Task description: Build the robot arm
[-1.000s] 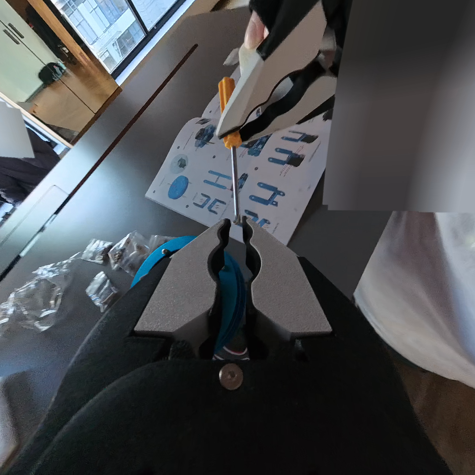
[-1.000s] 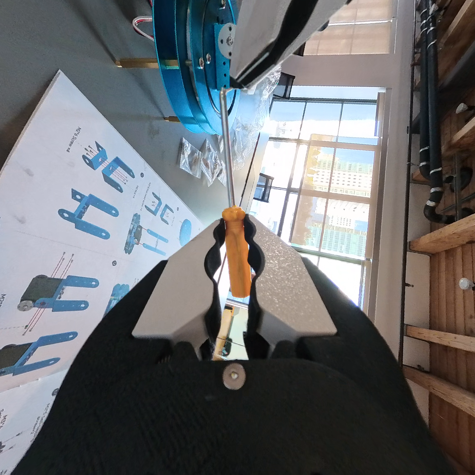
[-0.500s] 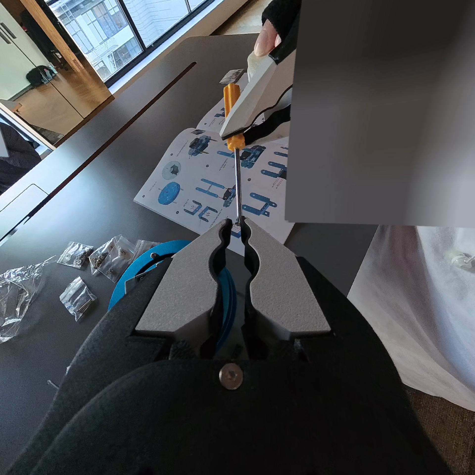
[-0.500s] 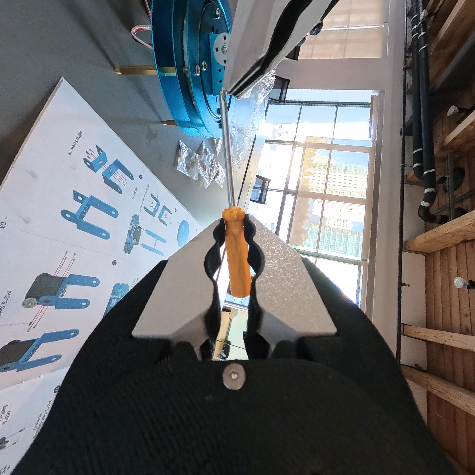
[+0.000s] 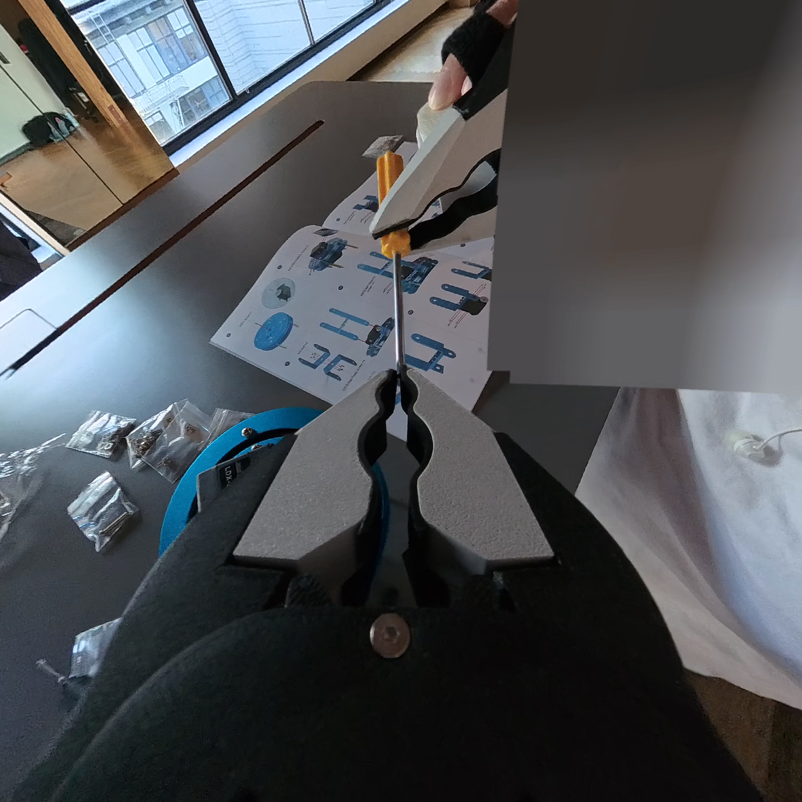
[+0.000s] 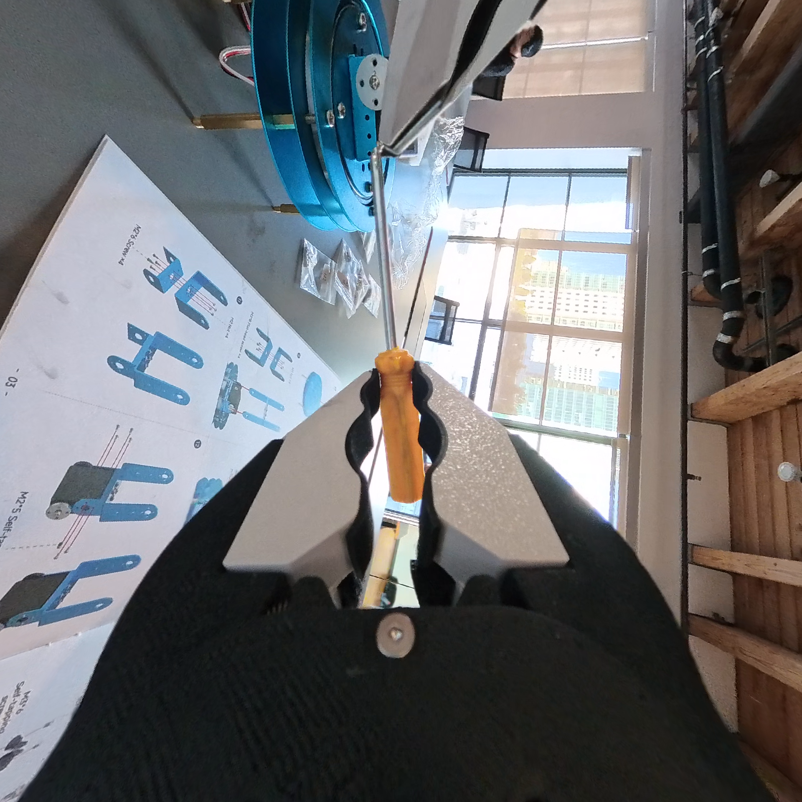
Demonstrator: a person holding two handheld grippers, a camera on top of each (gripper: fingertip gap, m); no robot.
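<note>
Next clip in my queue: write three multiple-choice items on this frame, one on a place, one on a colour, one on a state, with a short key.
1. Where does the screwdriver's tip sit?
A. At the left gripper's fingertips
B. On the booklet
C. Inside a plastic bag

2. What colour is the screwdriver handle?
A. Red
B. Orange
C. Green

3. What state is the right gripper in?
A. Open and empty
B. Shut on the handle
C. Lying on the table

Key:
1 A: the shaft of the screwdriver ends between the tips of the left gripper, above the blue disc assembly.
2 B: the handle is orange.
3 B: the right gripper has its fingers clamped on the handle, above the instruction booklet.
</note>
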